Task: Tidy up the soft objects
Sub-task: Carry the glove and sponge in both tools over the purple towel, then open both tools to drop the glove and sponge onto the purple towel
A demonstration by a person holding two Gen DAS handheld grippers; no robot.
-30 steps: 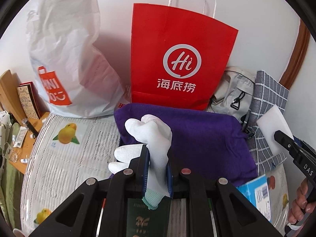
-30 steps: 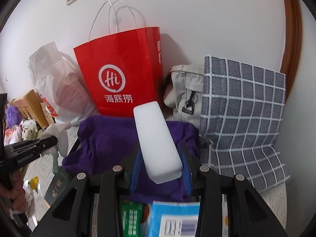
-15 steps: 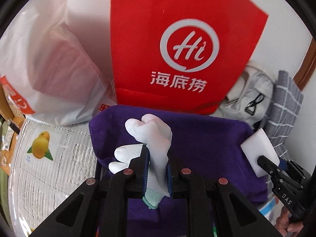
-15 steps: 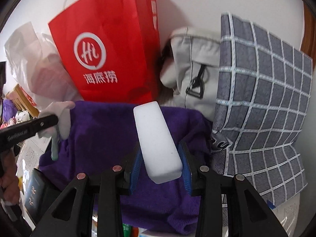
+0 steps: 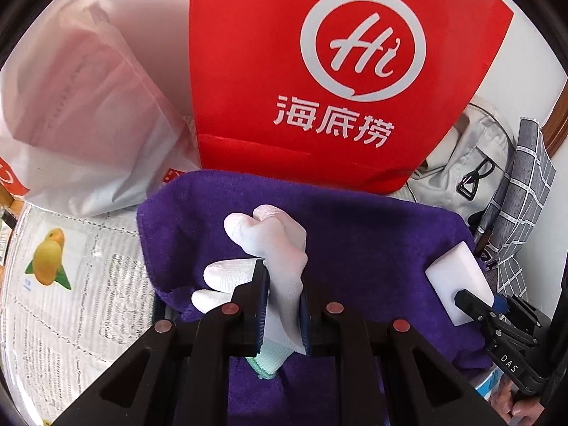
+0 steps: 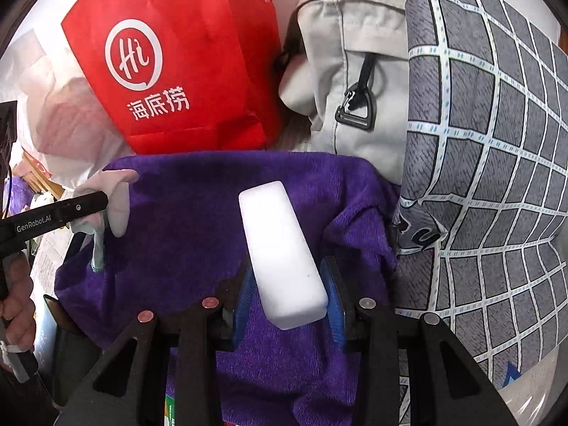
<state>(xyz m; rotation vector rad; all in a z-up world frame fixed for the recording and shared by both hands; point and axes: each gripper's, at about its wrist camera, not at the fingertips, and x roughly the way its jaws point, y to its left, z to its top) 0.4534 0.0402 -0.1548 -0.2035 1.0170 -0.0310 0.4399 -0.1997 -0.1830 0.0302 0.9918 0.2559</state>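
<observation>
- L claw (image 5: 284, 314) clamped on white glove (image 5: 280, 248), pinched near the cuff; glove fingers stick up and fwd past the tips, green cuff edge hangs out behind the pads.
- R claw (image 6: 288, 300) clamped across white sponge block (image 6: 282, 252); pads grip its near end, far end juts fwd and a bit to the left in the right wrist view.
- Sponge long axis runs roughly along the claw's pointing line, not across it.
- Both soft items hang over purple towel (image 5: 372, 248), which seems draped over a dark bin or box; rim barely shows at the towel's left edge, can't tell what sort.
- Key relation: towel lies directly below and ahead of both claws, which tilt down at it. Glove over the towel's left-centre, sponge near its right edge.
- Can't tell if either item touches the towel yet; sponge looks v. close in the left wrist view.
- Neither hand clearly nearer; they sit side by side, well apart, so no clash likely on release.
- Behind towel: red paper bag (image 5: 337, 71), white plastic bag (image 5: 88, 106), grey backpack (image 6: 348, 81), checked cushion (image 6: 497, 142) just right of the sponge.
- Judgement: next is prob. set-down on towel; glove is floppy, may snag on a pad as the grip lets go.
</observation>
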